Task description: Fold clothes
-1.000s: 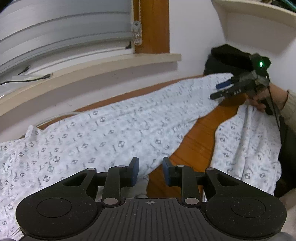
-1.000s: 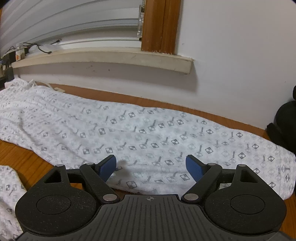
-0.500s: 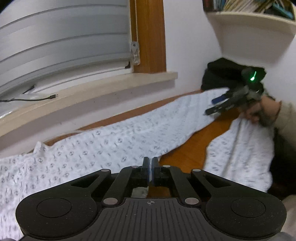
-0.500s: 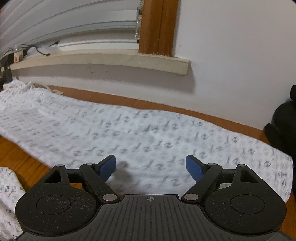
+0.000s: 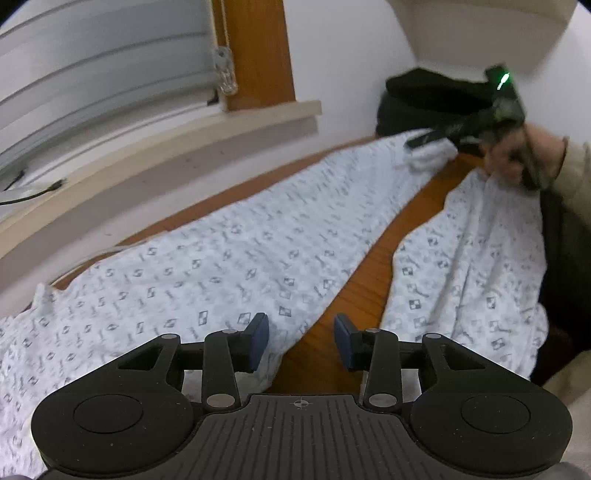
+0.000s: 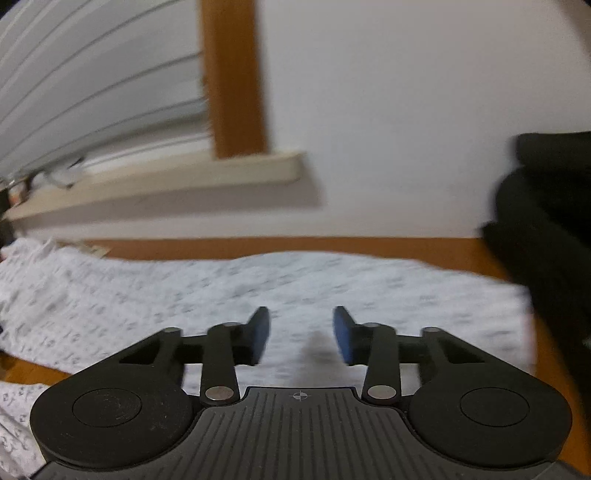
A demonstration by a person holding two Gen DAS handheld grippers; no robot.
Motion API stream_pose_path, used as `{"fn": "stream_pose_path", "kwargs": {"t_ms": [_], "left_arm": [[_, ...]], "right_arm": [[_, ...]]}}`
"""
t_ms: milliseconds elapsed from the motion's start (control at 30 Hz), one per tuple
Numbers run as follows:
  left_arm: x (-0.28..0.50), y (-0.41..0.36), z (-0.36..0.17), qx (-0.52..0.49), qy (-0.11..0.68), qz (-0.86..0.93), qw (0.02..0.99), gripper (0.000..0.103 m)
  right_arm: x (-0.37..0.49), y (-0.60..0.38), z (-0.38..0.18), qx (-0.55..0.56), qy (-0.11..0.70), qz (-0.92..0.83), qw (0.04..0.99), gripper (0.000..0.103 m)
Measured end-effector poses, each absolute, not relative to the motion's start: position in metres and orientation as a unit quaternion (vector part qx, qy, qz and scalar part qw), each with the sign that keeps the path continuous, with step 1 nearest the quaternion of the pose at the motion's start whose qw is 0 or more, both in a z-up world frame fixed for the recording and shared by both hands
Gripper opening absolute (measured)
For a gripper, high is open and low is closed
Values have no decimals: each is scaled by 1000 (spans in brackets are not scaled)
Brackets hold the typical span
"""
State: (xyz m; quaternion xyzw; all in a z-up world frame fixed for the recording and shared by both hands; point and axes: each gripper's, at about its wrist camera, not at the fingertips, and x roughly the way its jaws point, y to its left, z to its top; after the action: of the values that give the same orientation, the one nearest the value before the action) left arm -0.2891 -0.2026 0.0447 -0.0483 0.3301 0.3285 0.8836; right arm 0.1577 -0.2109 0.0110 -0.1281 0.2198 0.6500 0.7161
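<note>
White patterned trousers lie spread in a V on the wooden table. One leg runs along the wall, and the other drapes toward the person at right. My left gripper hovers over the crotch edge with its jaws opening; only the cloth's edge and bare wood show in the gap. My right gripper, held by a hand, is at the far leg's end, where the fabric bunches. In the right wrist view, the right gripper is closing just above the blurred cloth, with a gap still between the pads.
A window sill with a cable and a roller shutter run along the wall behind the table. A black bag sits in the far right corner beside the leg's end. A shelf hangs above it.
The left gripper shut completely half a second ago and now stands apart again. The right gripper's jaws narrowed from wide, and it swung toward the leg's end, where the fabric has bunched.
</note>
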Motion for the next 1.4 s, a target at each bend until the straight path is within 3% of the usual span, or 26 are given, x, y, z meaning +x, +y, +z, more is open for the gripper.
{"fn": "stream_pose_path", "kwargs": {"t_ms": [367,633,700,733,833,1033,1100,1133,1200,1400], "left_arm": [[-292,-192,32,-66,315,343,883,39],[-296,-189,32,-74,309,349,882,21],[-298,-187,32,-79,308,347,883,20],[-299,-185,32,-85,306,346,883,20],[-302,-181,32,-99,302,343,884,20],[-302,-182,32,-96,303,344,884,20],[-302,-181,32,-97,302,344,884,21],[-302,-181,31,-97,302,343,884,20],[-302,-181,31,-97,302,343,884,21],[-303,-182,31,-98,300,346,884,21]], "right_arm": [[276,-266,-8,-60,310,536,783,41],[274,-253,-21,-51,344,554,757,46],[275,-241,-20,-59,340,557,755,32],[275,-238,-18,-60,336,561,754,9],[276,-239,-6,-39,312,562,765,6],[275,-245,0,-2,302,551,778,8],[275,-249,-5,-4,308,543,781,14],[276,-252,-7,-3,311,537,784,25],[277,-262,-11,2,315,531,787,33],[278,-289,-26,37,364,529,766,33]]}}
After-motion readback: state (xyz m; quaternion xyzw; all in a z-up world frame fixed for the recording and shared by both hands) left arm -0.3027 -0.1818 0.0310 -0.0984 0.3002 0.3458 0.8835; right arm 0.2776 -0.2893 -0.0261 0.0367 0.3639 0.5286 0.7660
